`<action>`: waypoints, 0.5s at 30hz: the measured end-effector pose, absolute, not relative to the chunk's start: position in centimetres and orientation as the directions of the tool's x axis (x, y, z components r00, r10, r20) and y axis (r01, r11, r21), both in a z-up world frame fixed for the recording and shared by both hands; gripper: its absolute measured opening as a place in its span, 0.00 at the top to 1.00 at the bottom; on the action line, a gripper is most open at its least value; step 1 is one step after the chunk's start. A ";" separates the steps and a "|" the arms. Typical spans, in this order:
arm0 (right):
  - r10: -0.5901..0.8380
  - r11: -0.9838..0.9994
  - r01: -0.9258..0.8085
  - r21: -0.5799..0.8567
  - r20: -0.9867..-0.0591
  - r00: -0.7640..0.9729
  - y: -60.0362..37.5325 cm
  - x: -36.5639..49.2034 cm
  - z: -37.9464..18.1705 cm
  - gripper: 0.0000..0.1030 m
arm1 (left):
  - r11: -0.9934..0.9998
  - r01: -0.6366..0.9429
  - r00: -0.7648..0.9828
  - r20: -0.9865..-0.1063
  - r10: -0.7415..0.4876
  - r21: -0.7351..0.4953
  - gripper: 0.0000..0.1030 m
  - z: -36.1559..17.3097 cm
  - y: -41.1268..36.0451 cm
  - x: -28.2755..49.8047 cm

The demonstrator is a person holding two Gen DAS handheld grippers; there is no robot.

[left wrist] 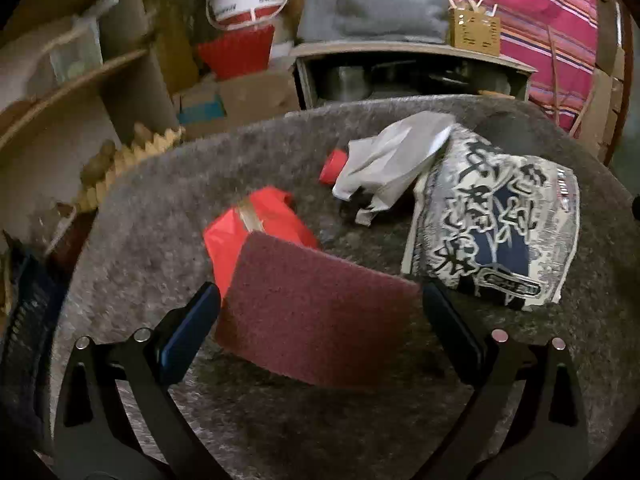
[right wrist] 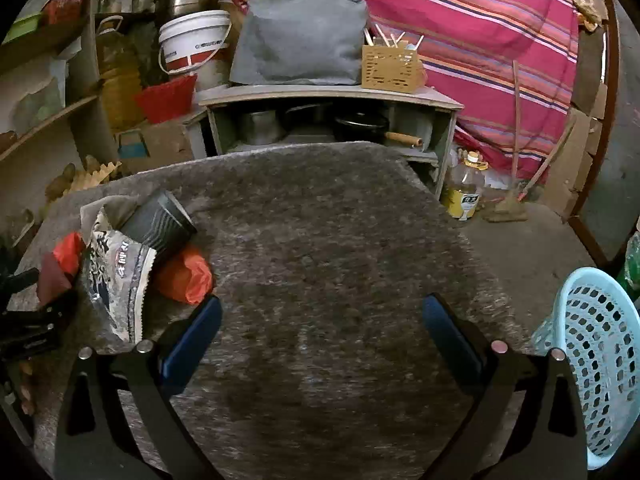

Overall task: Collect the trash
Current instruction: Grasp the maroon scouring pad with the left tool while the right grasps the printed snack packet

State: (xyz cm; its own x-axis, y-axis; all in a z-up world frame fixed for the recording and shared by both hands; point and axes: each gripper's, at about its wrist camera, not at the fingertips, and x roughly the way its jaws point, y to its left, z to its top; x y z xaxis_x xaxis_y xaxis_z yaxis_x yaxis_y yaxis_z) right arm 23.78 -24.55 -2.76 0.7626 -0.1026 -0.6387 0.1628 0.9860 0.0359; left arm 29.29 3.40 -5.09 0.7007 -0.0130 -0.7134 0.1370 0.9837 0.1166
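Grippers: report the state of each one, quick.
Left gripper: open, fingers spread on either side of the maroon scouring pad; no grip visible.
Right gripper: open, nothing between its fingers, above the grey felt mat.

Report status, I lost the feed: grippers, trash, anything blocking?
Left gripper open around maroon scrub pad. Right gripper open, empty. Wrapper, red bag untouched. Basket unobstructed.
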 end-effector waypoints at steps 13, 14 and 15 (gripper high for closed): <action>-0.048 0.996 0.083 0.026 -0.629 0.776 -20.9 23.9 -2.1 0.05 | 0.983 0.135 0.733 -0.680 -0.015 0.125 0.13 -4.1 4.3 27.9; -0.044 0.997 0.079 0.027 -0.627 0.778 -20.5 23.9 -2.0 0.05 | 0.984 0.129 0.736 -0.677 -0.010 0.126 0.13 -3.8 4.6 27.5; -0.035 0.997 0.069 0.031 -0.624 0.780 -20.1 24.0 -1.9 0.05 | 0.985 0.122 0.739 -0.673 -0.008 0.122 0.13 -3.6 4.9 27.2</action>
